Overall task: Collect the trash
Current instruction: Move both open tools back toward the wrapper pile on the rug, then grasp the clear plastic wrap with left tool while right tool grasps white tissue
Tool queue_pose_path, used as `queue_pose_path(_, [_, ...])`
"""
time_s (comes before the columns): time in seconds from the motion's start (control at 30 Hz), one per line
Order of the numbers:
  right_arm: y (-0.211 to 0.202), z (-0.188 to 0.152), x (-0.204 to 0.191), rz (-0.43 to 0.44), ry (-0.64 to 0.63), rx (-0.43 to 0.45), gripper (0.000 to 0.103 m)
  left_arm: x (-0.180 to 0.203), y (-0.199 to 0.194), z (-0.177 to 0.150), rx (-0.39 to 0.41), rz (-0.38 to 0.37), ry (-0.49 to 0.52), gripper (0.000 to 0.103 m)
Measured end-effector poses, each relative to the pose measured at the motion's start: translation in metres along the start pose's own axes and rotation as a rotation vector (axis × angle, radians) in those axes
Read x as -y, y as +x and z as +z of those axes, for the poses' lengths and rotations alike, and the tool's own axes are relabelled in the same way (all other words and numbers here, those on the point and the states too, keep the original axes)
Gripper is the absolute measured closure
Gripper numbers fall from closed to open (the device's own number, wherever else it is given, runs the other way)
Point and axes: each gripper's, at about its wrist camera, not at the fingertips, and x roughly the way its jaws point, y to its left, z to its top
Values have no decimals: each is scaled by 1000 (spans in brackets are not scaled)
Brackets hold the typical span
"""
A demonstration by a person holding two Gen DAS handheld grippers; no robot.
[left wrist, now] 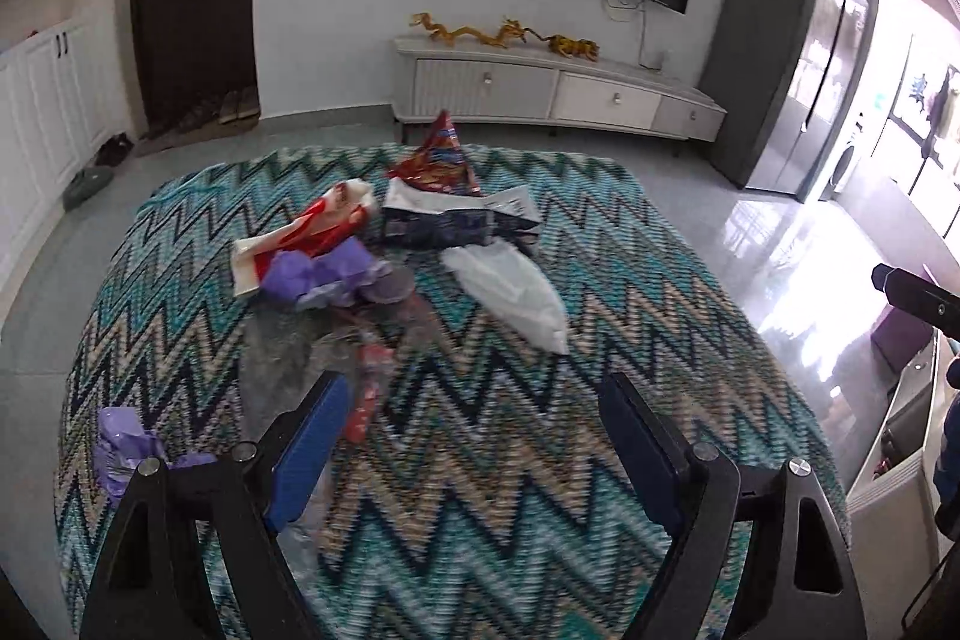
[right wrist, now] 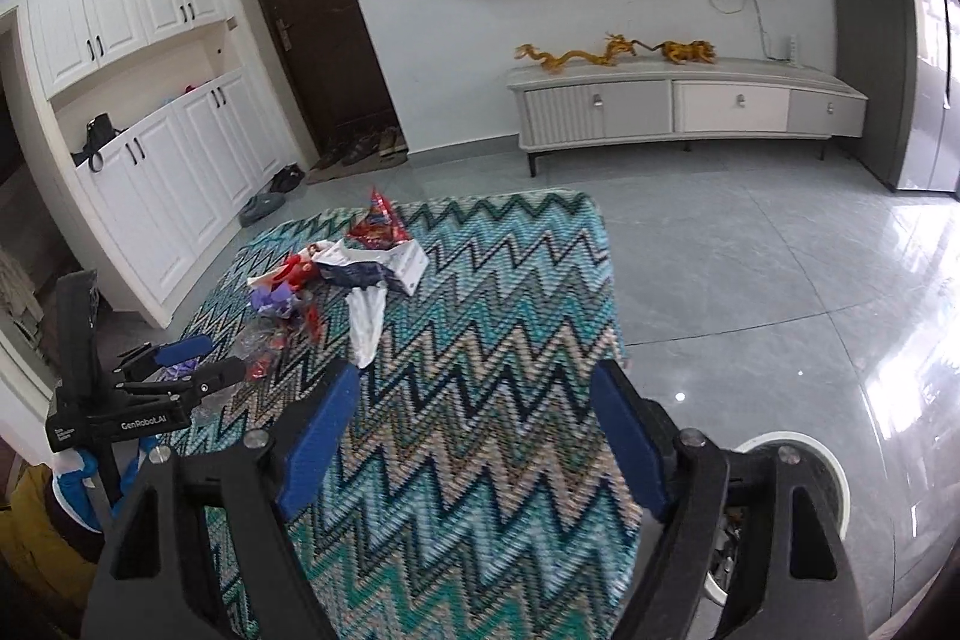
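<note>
Blurred clear wrapper (left wrist: 288,358) near purple scrap (left wrist: 120,445)

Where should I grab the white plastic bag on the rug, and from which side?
Grip the white bag at its wide, puffed near end, coming from above with the open left gripper. It lies flat on the rug, tapering toward the wrappers; the near end sits clear of them.
</note>
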Motion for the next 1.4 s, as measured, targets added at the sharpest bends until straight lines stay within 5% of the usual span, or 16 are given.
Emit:
queue_pose_path(0.4, [156,23,-58,123,-108,-185,37,-45,62,-4,-79,17,-31,21])
queue_pose_path(0.53, [192,22,-65,144,-121,-211,38,-54,80,-11,-96,-8,-69,39])
queue_pose_path(0.77, [231,10,-73,152,-147,-247,58,-58,81,-15,-65,-79,-75,61])
queue_pose_path(0.83, [233,8,-75,143,-160,-243,67,-56,82,-17,-70,-88,-66,76])
queue_pose_path(1.0, [228,5,-73,138,-155,-230,91,-52,82,-15,-71,-89,-54,86])
queue_pose_path(1.13, [206,1,-68,138,-148,-222,93,-43,74,-16,-76,-74,-36,88])
queue_pose_path(1.4, [128,-16,-55,126,-133,-178,93,-18,25,-40,-108,-177,-64,88])
